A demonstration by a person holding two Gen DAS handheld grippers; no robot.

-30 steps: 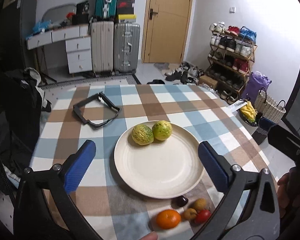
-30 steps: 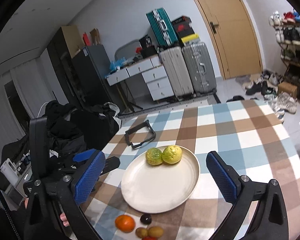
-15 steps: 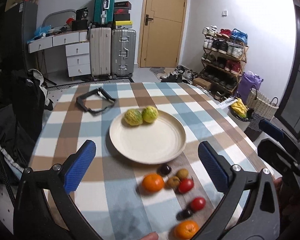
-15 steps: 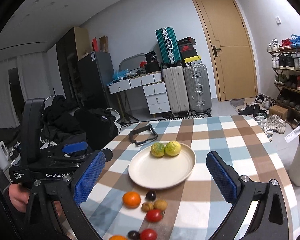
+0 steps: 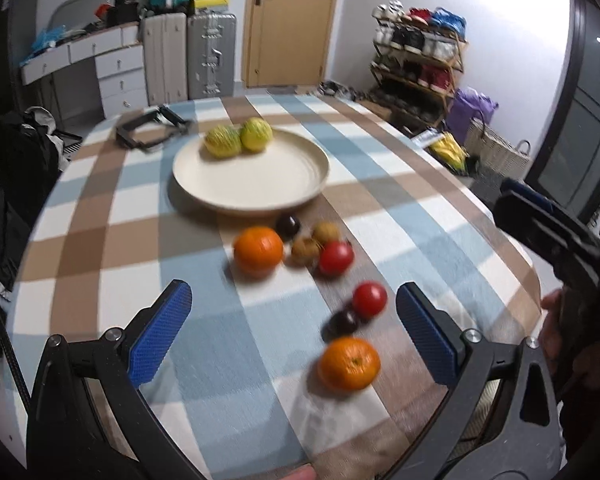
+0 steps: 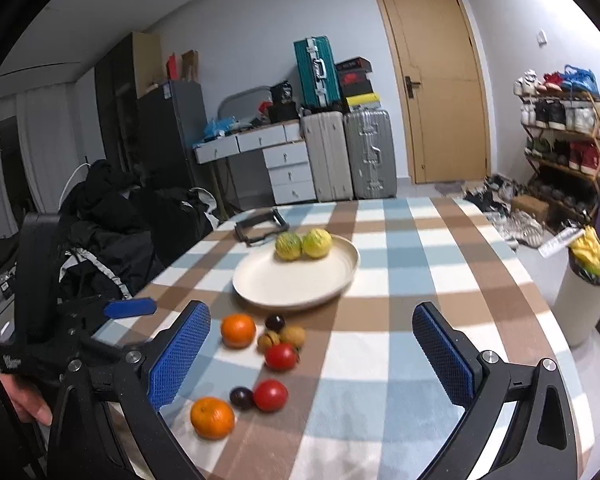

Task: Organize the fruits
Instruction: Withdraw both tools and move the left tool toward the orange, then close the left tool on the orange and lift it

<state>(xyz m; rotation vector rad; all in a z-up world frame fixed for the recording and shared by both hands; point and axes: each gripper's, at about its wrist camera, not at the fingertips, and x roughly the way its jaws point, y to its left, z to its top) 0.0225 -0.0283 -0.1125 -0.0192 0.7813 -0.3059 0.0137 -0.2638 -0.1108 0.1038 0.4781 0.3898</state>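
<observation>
- Cream plate (image 5: 256, 184) sits mid-desk; two yellow-green fruits (image 5: 238, 141) rest touching each other at its far rim.
- Loose fruit lies on the checked cloth just near of the plate: orange (image 5: 258, 251), dark plum (image 5: 287, 225), two small brown fruits (image 5: 316, 240), red tomato (image 5: 336, 258), all clustered close together.
- Second group nearer still: red tomato (image 5: 369, 299) touching a dark plum (image 5: 343, 322), with a second orange (image 5: 349, 363) just near of them.
- Left tongs (image 5: 294, 320): jaws spread wide, nothing between the blue pads, held above the near fruit group.
- Right tongs (image 6: 311, 352): jaws likewise wide apart, empty, held above the desk (image 6: 440, 280) with the fruit groups toward their left finger.
- Left wrist view is motion-blurred; fruit outlines soft.
- Black rectangular frame (image 5: 150, 131) lies on the far left of the desk, beyond the plate.
- Behind the desk: suitcases (image 6: 348, 152), wooden door (image 6: 436, 80), shoe rack (image 6: 560, 136) at far right.
</observation>
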